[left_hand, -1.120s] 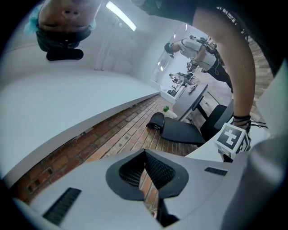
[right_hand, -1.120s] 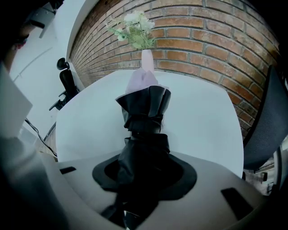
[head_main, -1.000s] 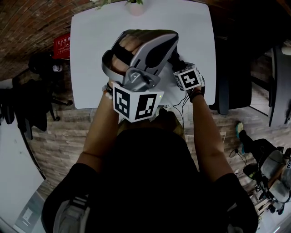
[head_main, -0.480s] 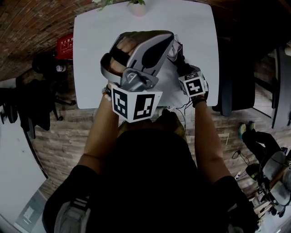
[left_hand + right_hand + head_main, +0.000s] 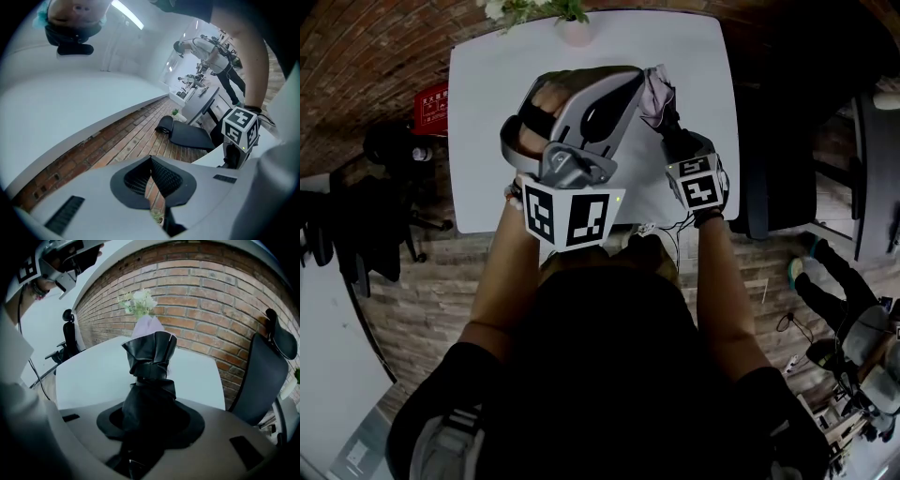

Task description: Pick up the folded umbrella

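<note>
**Caller:** Where is the umbrella?

**Operator:** My right tool (image 5: 150, 423) is clamped on the folded black fabric umbrella (image 5: 150, 362). It is strapped shut, and lilac lining shows at its far end. It sticks out past the jaws, raised over the white round-cornered bench (image 5: 93, 376), and points toward white flowers (image 5: 138, 301) by the red brick wall (image 5: 211, 296).

**Caller:** And the other side?

**Operator:** My left tool (image 5: 151, 161) is closed with nothing in it, its jaws meeting at the tips. I hold it beside the right one, over the bench's near edge.
</note>
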`<state>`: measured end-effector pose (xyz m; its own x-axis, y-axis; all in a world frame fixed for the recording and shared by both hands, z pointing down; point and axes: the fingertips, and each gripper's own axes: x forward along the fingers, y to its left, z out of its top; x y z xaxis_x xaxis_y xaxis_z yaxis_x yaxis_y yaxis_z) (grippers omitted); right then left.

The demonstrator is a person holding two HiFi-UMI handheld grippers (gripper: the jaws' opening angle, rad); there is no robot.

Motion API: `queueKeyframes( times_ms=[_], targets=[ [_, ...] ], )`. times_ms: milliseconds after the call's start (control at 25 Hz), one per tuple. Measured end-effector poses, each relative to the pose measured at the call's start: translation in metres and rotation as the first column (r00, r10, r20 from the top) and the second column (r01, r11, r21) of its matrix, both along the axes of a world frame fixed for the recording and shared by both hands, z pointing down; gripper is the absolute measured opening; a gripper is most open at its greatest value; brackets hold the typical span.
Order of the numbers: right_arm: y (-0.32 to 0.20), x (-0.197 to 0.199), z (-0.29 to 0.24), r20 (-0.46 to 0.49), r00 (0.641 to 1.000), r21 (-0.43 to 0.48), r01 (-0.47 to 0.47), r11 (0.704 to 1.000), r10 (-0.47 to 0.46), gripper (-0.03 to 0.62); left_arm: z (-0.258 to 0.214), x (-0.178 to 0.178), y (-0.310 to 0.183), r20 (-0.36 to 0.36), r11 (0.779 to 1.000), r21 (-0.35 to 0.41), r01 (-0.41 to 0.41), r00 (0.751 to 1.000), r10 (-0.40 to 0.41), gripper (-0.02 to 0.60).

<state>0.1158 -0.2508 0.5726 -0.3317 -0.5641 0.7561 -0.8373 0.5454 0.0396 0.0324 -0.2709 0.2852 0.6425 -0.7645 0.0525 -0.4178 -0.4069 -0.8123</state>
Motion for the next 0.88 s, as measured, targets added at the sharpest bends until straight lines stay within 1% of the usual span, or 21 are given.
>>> queueKeyframes(
  times_ms=[80, 200, 440, 600, 760, 880],
  targets=[
    [-0.002, -0.001, -0.016, 0.015, 1.0, 0.038, -0.005, 0.999, 0.005, 0.176, -0.001, -0.002, 0.002, 0.007, 1.0, -0.002, 0.007, 1.0, -0.007, 0.012],
    [-0.007, -0.003, -0.043, 0.041, 0.999, 0.101, -0.006, 0.995, 0.002, 0.176, -0.005, -0.003, 0.004, 0.038, 1.0, 0.016, 0.019, 0.999, -0.02, 0.014],
    [-0.011, -0.013, -0.094, 0.057, 0.998, 0.212, 0.018, 0.977, -0.031, 0.176, -0.025, -0.003, 0.01, 0.027, 0.999, 0.043, 0.02, 0.999, -0.021, 0.014],
    [-0.01, -0.018, -0.136, 0.077, 0.996, 0.293, 0.022, 0.956, -0.046, 0.176, -0.039, -0.007, 0.013, 0.006, 0.998, 0.044, 0.038, 0.999, -0.039, 0.012],
    [-0.01, -0.018, -0.179, 0.111, 0.992, 0.376, 0.006, 0.927, -0.052, 0.178, -0.054, -0.012, 0.015, -0.024, 0.997, 0.05, 0.059, 0.998, -0.058, 0.013],
    [-0.012, -0.02, -0.208, 0.14, 0.988, 0.428, -0.003, 0.904, -0.063, 0.178, -0.058, -0.015, 0.015, -0.02, 0.996, 0.048, 0.077, 0.997, -0.076, 0.013]
  ],
)
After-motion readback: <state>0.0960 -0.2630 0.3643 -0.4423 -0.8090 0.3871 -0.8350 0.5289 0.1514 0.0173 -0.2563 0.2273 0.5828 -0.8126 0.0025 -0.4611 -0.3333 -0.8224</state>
